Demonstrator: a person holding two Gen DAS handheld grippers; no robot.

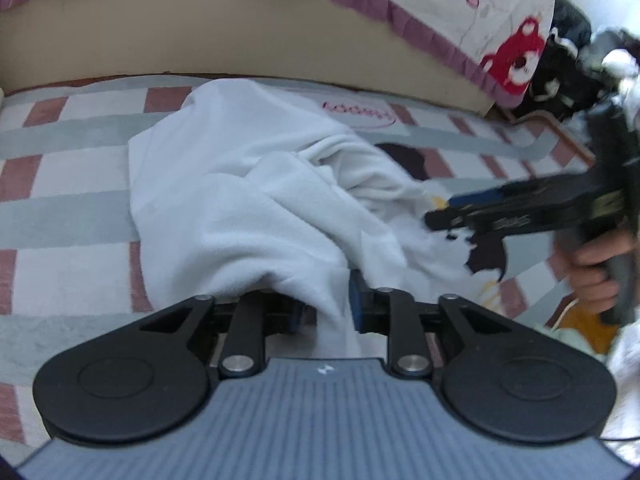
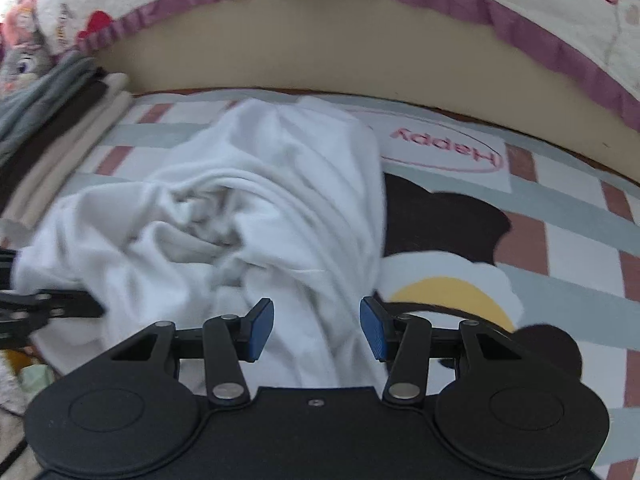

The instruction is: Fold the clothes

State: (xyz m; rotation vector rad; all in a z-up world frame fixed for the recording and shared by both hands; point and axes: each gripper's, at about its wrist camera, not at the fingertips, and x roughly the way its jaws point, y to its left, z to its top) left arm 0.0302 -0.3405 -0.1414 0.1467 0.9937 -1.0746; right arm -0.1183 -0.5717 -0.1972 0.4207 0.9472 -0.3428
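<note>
A crumpled white garment (image 1: pixel 240 184) lies on a checked play mat (image 1: pixel 60 208). My left gripper (image 1: pixel 326 310) is shut on a fold of it at the near edge, and the cloth drapes over the left finger. My right gripper (image 2: pixel 318 330) stands open, its blue pads (image 2: pixel 262 330) wide apart, and a band of the white garment (image 2: pixel 260 200) runs between them. In the left wrist view the right gripper (image 1: pixel 434 218) reaches in from the right at the garment's edge, held by a hand (image 1: pixel 592 276). The left gripper (image 2: pixel 80 308) shows at the left edge of the right wrist view.
A bed's beige base (image 1: pixel 240 32) with a pink-ruffled quilt (image 1: pixel 360 0) borders the mat at the back. A stack of folded clothes (image 2: pixel 60 128) sits at the left. A dark pile of clothing (image 1: pixel 568 60) lies at the far right. The mat carries a "Happy" label (image 2: pixel 444 148).
</note>
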